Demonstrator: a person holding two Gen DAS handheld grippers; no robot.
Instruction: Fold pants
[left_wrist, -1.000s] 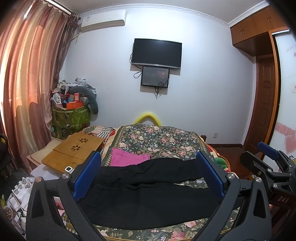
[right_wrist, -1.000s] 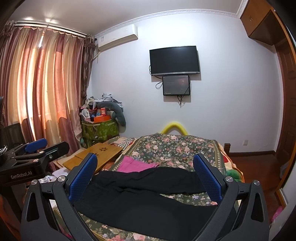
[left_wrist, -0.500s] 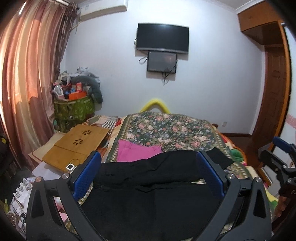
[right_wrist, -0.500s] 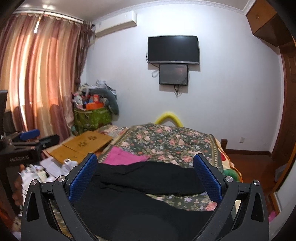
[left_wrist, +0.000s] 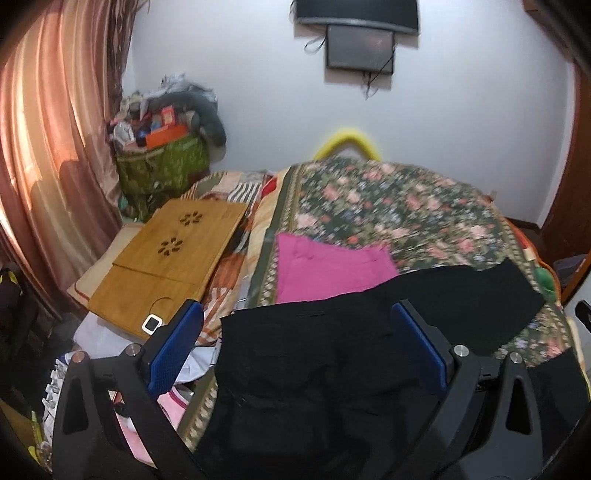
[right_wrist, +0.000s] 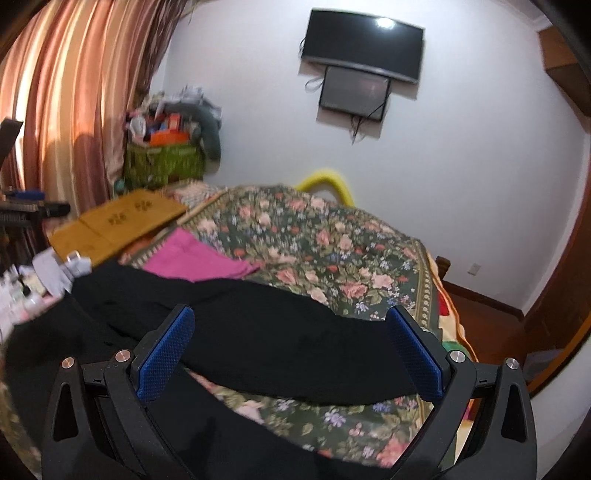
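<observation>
Black pants (left_wrist: 332, 354) lie spread across the near end of a floral bedspread (left_wrist: 388, 206), the two legs parted toward the right. They also show in the right wrist view (right_wrist: 266, 332). My left gripper (left_wrist: 295, 343) is open and empty, hovering over the waist end of the pants. My right gripper (right_wrist: 290, 347) is open and empty, above the far leg. A bit of floral cover (right_wrist: 332, 421) shows between the two legs.
A folded pink garment (left_wrist: 325, 266) lies on the bed just beyond the pants. A wooden lap desk (left_wrist: 173, 254) sits at the bed's left, with a green cluttered basket (left_wrist: 162, 166) and curtains (left_wrist: 48, 147) behind. A TV (right_wrist: 364, 44) hangs on the far wall.
Both grippers have tilted down and moved closer to the bed, so the pants fill more of each view. Both stay open.
</observation>
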